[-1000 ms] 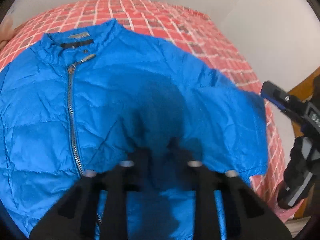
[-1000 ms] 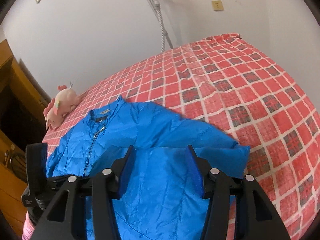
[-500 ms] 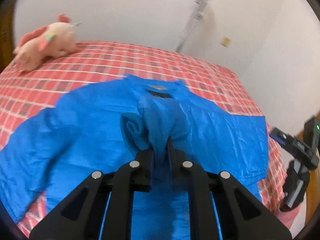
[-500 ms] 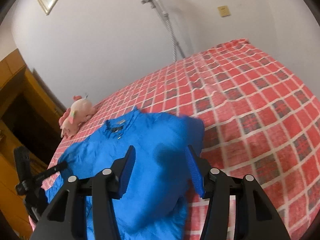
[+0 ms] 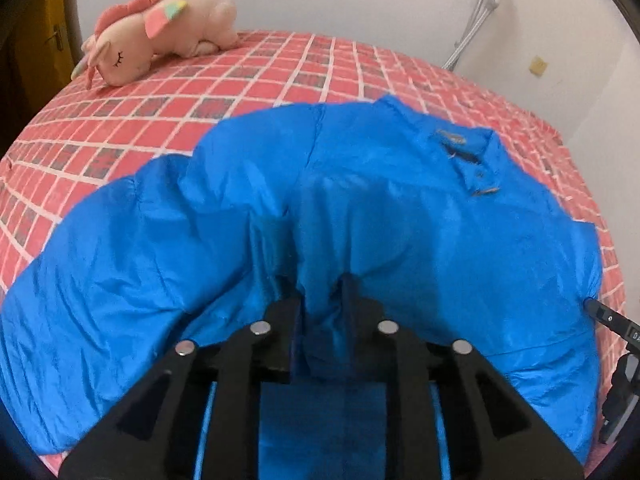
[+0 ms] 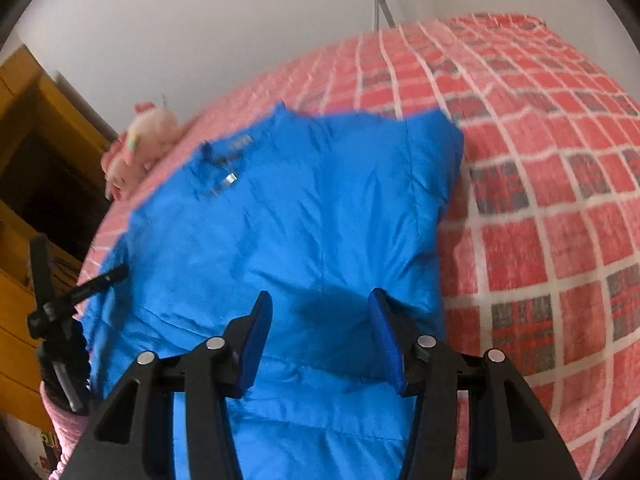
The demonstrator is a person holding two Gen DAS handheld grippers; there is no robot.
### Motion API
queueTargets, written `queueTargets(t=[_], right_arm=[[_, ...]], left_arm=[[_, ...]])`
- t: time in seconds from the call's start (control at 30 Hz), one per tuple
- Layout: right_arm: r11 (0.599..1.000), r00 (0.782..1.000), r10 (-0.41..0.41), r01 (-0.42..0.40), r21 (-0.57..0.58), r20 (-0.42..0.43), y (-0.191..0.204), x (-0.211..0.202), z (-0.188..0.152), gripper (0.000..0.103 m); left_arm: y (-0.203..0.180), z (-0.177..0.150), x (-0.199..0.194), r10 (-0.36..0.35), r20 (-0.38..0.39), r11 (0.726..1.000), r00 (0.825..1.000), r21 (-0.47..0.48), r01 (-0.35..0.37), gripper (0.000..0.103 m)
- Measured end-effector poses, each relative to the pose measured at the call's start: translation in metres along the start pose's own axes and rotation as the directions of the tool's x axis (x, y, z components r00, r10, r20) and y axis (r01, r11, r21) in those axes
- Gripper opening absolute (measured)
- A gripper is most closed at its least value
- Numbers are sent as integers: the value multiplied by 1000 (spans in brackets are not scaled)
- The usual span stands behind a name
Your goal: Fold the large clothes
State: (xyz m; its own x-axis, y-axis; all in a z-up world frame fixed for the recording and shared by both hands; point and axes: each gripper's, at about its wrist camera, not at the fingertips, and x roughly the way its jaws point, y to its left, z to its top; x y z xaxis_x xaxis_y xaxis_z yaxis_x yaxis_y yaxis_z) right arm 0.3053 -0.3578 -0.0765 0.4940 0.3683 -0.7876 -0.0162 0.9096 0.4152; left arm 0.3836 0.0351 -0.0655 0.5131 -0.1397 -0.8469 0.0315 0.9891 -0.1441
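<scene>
A bright blue jacket (image 5: 400,216) lies on the red checked bed, collar toward the far right in the left wrist view. My left gripper (image 5: 320,304) is shut on a bunched fold of the jacket's blue fabric near its lower middle, lifting it a little. In the right wrist view the jacket (image 6: 304,216) lies with one side folded over, its collar at the upper left. My right gripper (image 6: 320,320) is open and empty, just above the jacket's near part.
A pink plush unicorn (image 5: 160,28) lies at the far left of the bed (image 5: 120,112), also seen in the right wrist view (image 6: 140,140). A wooden cabinet (image 6: 28,184) stands left of the bed. A white wall with a metal stand (image 5: 480,8) is behind.
My left gripper has swung left while gripping the jacket fabric, bringing the plush into view. My right gripper stays open and has dropped closer over the jacket.
</scene>
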Motion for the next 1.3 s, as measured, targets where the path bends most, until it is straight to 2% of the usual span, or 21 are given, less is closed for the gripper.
queueTargets(t=[0.13,0.2,0.27,0.3,0.37,0.4,0.5,0.6,0.7,0.73,0.83,0.93,1.0,1.03,1.1,1.13,1.23,1.3], right_arm=[[994,996,-83,84,-69,10,14,6,-6,51],[991,994,-104,106,-86,28,19,2,-9,52],[991,994,-97,102,-91,58,24,-11,-9,52],[991,994,-72,81,-106,81,31,-22,-10,52],[989,993,-56,69,-134,99,45,-33,-12,52],[987,994,-50,65,-145,101,51,-35,-13,52],[983,997,-48,59,-175,63,65,-26,-21,52],[980,996,-88,88,-180,9,67,-6,-24,52],[977,992,-124,117,-179,-30,64,11,-25,52],[976,991,-126,118,-184,-33,64,13,-26,52],[977,992,-118,109,-180,-37,61,17,-28,52],[983,997,-76,72,-169,-15,58,10,-27,52],[987,999,-17,24,-161,44,58,-8,-18,52],[987,997,-29,40,-155,72,58,-17,-13,52],[987,992,-80,92,-133,93,55,-24,6,55],[988,993,-80,91,-126,87,53,-22,16,55],[985,986,-152,157,-75,68,37,0,48,55],[983,984,-170,173,-57,52,28,14,58,55]], left_arm=[[4,0,-1,-19,4,1000,1000,-15,19,23],[9,0,-13,-3,29,999,1000,-51,5,29],[9,-1,-32,10,83,998,997,-62,-5,30],[5,-1,-49,10,134,999,991,-50,-4,31],[-9,-6,-72,-24,194,1000,981,-4,25,34],[-16,-9,-76,-42,201,999,979,15,39,34],[-47,-21,-70,-82,167,992,982,113,64,34],[-65,-27,-45,-43,116,986,992,168,23,34],[-62,-28,-10,15,25,985,1000,172,-19,34],[-56,-28,3,10,-24,988,1000,154,-7,34],[-45,-24,11,-47,-61,992,997,115,53,33],[-40,-24,6,-65,-54,994,996,82,70,32],[-40,-21,-7,-82,-28,994,996,75,84,34],[-39,-18,-16,-98,6,993,995,74,97,35],[-42,-10,-27,-85,62,993,994,84,80,48],[-43,-5,-28,-75,75,994,994,85,69,48],[-44,10,-14,-67,56,995,996,77,63,48],[-44,14,3,-41,27,996,999,82,39,48]])
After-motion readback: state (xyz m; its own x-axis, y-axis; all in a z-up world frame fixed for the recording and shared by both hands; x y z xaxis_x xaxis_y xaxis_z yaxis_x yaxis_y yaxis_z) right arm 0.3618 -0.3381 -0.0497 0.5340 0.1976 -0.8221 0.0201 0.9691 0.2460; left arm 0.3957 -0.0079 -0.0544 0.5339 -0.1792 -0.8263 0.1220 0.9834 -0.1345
